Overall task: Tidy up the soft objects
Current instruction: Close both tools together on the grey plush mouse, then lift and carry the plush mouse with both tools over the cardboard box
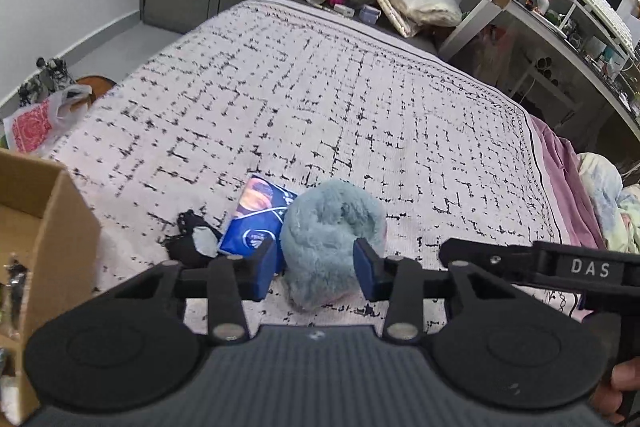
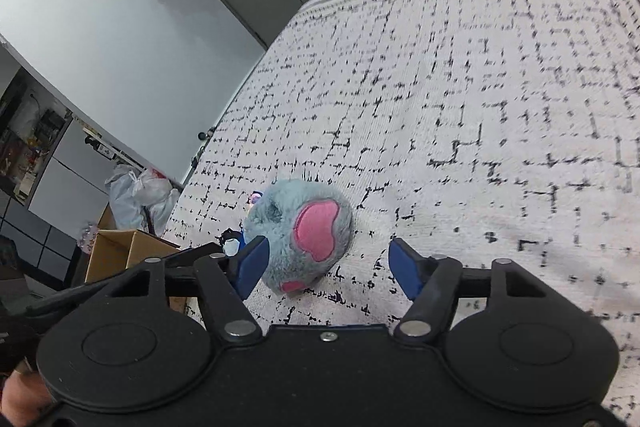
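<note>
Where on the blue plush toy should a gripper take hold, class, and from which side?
Grip the blue plush toy across its rounded middle, coming down from above. It lies on the bed cover, and the left gripper already straddles its furry sides, which should squash and hold.

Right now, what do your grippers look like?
Both are black plastic with blue pads at the fingertips. The left gripper has a ribbed grey body, round black discs either side and silver pivot pins. The right gripper has a smooth black body with the same discs and pins, and "DAS" in white letters on its side.
</note>
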Demonstrator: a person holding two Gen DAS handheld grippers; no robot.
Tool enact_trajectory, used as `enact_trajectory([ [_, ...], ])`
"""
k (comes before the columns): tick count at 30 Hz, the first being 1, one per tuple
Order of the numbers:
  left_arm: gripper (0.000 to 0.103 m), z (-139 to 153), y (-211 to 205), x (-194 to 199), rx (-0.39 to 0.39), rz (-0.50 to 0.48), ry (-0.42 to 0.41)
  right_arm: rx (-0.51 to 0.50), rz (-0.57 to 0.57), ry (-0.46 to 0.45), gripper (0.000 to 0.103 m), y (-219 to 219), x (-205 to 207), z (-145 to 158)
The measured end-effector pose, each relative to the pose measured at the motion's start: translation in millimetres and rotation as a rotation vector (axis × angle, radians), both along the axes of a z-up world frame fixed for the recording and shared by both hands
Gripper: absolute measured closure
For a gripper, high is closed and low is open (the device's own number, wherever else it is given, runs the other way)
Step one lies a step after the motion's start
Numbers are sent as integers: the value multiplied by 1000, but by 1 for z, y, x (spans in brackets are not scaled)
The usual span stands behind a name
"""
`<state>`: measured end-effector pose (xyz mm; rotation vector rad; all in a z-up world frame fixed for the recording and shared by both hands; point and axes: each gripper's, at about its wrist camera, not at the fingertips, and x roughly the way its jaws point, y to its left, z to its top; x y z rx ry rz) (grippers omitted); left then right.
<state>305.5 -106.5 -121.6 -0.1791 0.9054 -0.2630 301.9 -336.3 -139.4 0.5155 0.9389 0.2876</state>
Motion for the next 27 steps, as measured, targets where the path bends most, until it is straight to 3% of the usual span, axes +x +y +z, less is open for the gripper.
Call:
enact_trajectory([
  [7,70,-20,0,20,-12,40,31,20,26,36,48,11,24,-15],
  [15,71,-33,3,39,-68,68,57,49,33,80,57,21,40,-30],
  [20,75,-45,8,44,-175,89,116,89,23,123,78,23,48,-43],
  [27,78,-38,12,35,-210,79,96,55,34,85,81,28,40,-33],
])
